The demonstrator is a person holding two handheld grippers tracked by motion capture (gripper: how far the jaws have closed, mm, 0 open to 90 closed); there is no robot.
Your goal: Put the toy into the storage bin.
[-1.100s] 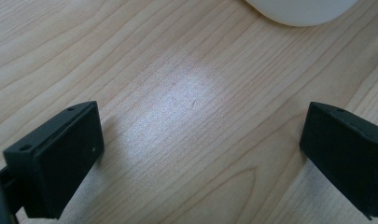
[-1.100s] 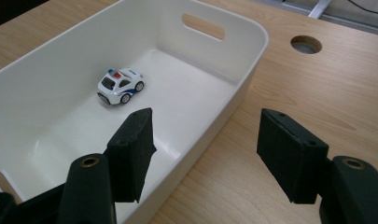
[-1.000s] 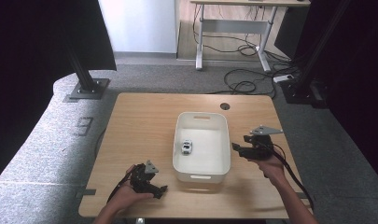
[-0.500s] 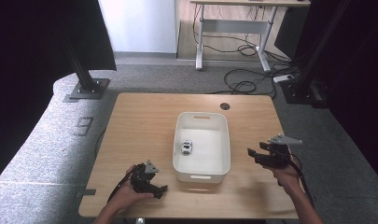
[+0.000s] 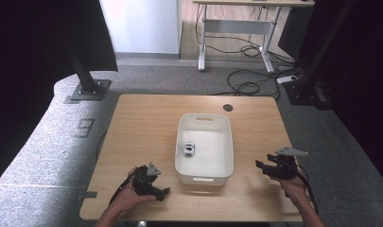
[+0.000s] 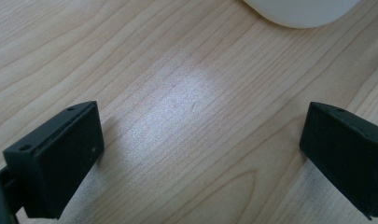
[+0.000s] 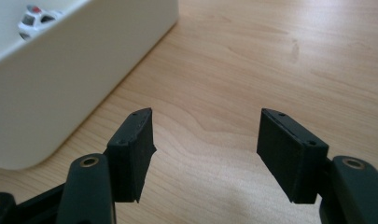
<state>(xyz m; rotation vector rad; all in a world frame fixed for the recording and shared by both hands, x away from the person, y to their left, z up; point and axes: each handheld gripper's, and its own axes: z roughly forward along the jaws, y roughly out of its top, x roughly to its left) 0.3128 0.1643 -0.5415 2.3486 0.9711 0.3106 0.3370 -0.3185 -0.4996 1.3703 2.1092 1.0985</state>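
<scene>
A white plastic bin (image 5: 201,179) stands in the middle of the wooden table (image 5: 142,127). Inside it, near its left wall, lies a small white toy car (image 5: 188,149). My left gripper (image 5: 161,192) rests low at the front left, just left of the bin's near corner, with its jaws wide open over bare wood (image 6: 200,135). My right gripper (image 5: 260,166) hovers to the right of the bin, pointing toward it. In the right gripper view its jaws (image 7: 205,135) stand open with nothing between them, and the bin's wall (image 7: 70,70) and the toy car (image 7: 35,18) show at the left.
A rounded corner of the bin (image 6: 301,11) shows at the top of the left gripper view. A round cable hole (image 5: 228,108) sits near the table's far edge. Black stands, a desk and floor cables lie beyond the table.
My right gripper has moved rightward and down, away from the bin toward the table's front right. The left gripper has stayed in place.
</scene>
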